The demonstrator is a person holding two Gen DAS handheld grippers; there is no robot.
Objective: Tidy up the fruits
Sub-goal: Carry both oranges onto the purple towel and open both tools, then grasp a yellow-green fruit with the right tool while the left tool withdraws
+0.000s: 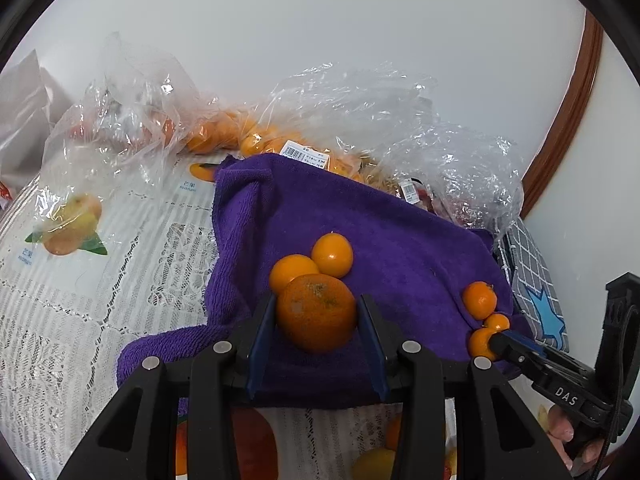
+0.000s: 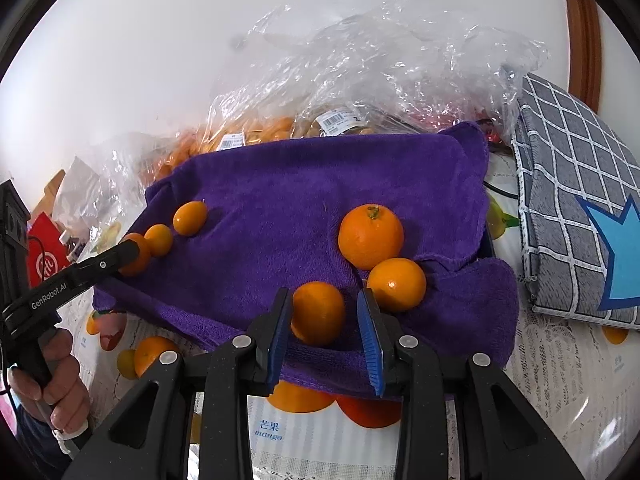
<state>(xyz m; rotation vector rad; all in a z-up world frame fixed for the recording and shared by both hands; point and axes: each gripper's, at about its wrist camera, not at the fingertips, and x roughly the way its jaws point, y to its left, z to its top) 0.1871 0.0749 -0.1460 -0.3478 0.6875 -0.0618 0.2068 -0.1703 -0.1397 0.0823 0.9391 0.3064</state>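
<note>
L gripper [image 1: 317, 300] reaches fwd low over the purple towel [image 1: 400, 240], jaws narrowed onto the left-end orange [image 1: 316, 320], with both blue pads looking pressed to its sides. From the right wrist cam its black finger comes in from 9 o'clock, angled up toward 2, w/ the L hand [image 2: 60, 392] wrapped round the handle at 8 o'clock.

R gripper [image 2: 324, 294] is also low and fwd, jaws partly spread around the front orange [image 2: 318, 316]. The L pad touches it and the R pad stands just off, purple showing between. From the left wrist cam its tip sits at 4 o'clock against the fruit, and the R hand [image 1: 568, 432] is only partly seen.

Both fruits are on the towel. Two more oranges run off at 1 o'clock from the left-end one, and a larger stemmed orange [image 2: 370, 236] and another lie at 1 o'clock from the front one.

Writing: "DAS" on the R gripper body, "GenRobot.AI" on the L gripper body, and "芒果 mango" on the tablecloth [image 2: 560, 380] at 6 o'clock. The plastic bags [image 2: 380, 64] at 12 carry barcode stickers, print too small to read.
</note>
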